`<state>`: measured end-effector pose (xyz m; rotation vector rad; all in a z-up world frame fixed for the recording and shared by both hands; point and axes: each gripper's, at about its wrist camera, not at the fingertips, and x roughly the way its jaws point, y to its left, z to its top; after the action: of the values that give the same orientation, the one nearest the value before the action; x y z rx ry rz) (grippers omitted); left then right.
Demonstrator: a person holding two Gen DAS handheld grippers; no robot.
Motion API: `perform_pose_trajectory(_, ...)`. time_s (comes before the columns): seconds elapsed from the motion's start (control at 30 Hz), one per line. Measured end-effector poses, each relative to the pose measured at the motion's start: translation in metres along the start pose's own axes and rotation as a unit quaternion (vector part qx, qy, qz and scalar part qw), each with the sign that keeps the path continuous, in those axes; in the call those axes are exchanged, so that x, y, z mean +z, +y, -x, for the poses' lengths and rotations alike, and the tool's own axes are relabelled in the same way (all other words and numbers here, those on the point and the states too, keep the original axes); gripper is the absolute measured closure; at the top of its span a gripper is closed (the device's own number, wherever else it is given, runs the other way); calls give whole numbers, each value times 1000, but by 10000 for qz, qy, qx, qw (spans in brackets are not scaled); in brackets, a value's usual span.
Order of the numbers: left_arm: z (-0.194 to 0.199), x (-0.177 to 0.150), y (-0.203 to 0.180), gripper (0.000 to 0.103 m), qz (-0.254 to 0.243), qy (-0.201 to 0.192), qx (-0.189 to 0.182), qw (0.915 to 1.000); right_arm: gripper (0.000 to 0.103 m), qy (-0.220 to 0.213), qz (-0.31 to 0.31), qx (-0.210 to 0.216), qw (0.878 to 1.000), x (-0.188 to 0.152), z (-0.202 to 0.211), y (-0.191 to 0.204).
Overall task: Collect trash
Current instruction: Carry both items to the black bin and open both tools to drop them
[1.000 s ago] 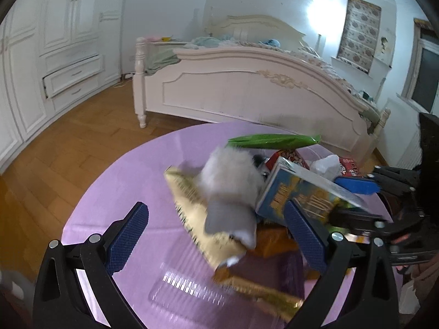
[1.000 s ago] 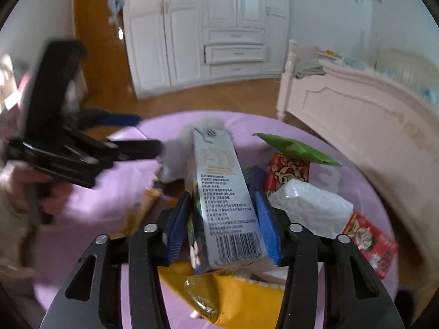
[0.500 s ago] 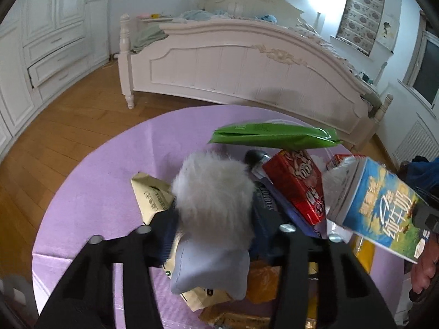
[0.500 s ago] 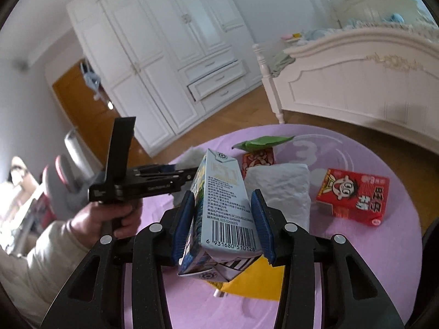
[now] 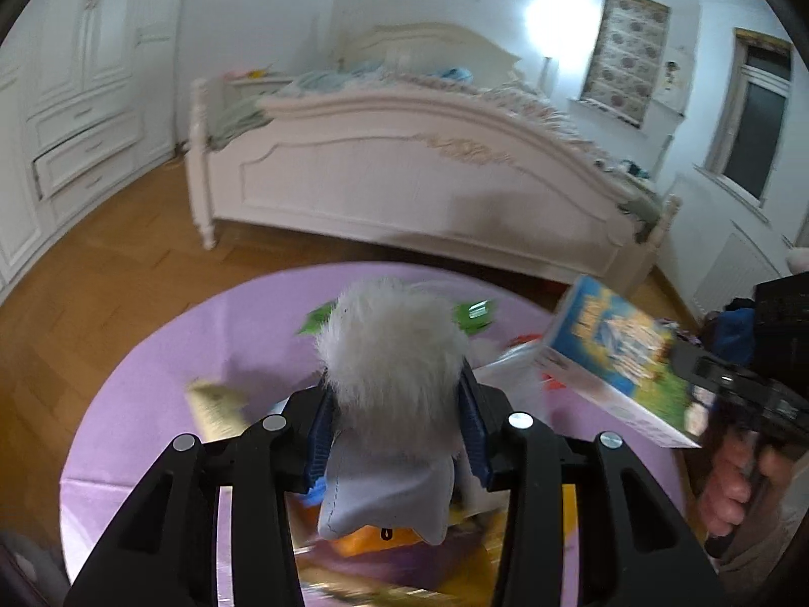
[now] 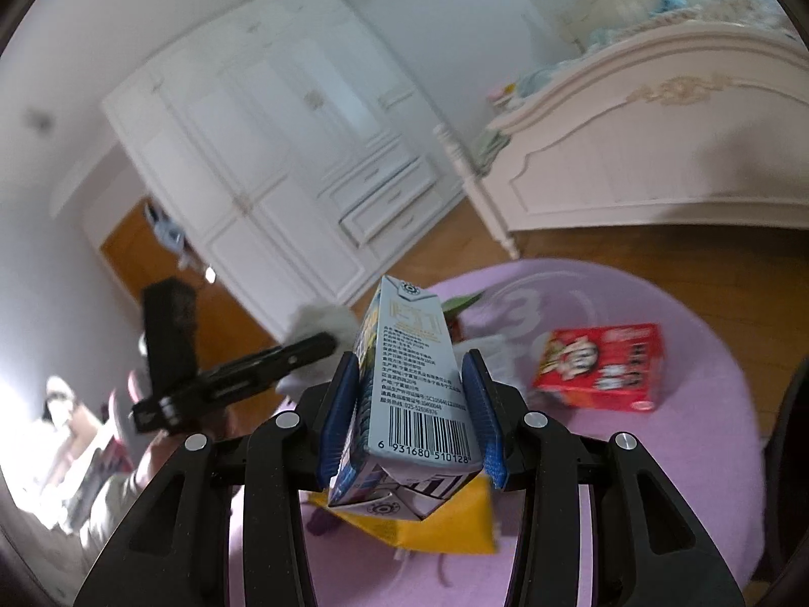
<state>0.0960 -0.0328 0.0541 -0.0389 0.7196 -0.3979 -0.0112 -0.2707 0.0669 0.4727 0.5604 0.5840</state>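
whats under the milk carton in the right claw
Below the milk carton, lifted in the right claw, shows a yellow wrapper on the purple table. Whatever lies beneath the wrapper is covered.

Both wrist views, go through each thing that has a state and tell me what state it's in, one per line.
Left tongs: closing, pads pressing a furry grey slipper.
Right tongs: shut on a milk carton, lifted off the table.
Red box: lying flat on the purple table.
Yellow packet: lying on the table under the carton.
Wardrobe drawer: partly pulled out.
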Motion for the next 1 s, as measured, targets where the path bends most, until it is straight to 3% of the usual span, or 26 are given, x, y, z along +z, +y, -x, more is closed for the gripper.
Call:
perform_pose_trajectory(0.27, -44, 12, -107, 60, -520, 219, -984, 9935, 60, -679, -838, -712, 9916, 0, 79, -79)
perform_pose_trajectory(0.53, -118, 5, -209, 60, -785, 766, -1829, 9770, 60, -1048, -1630, -1651, 9671, -24, 145, -161)
perform_pose_trajectory(0.63, -140, -1, -235, 60, -818, 978, -1983, 9718, 60, -992, -1849, -2227, 9521, -38, 160, -190)
perform_pose_trajectory(0.77, -166, -14, -264, 60, -878, 1322, -2091, 9649, 60, -846, -2114, -2633, 9375, -57, 165, -221)
perform_pose_trajectory(1.0, -202, -27, -298, 60, -953, 1854, -2092, 9554, 60, -650, -2403, -2848, 9257, -91, 161, -257)
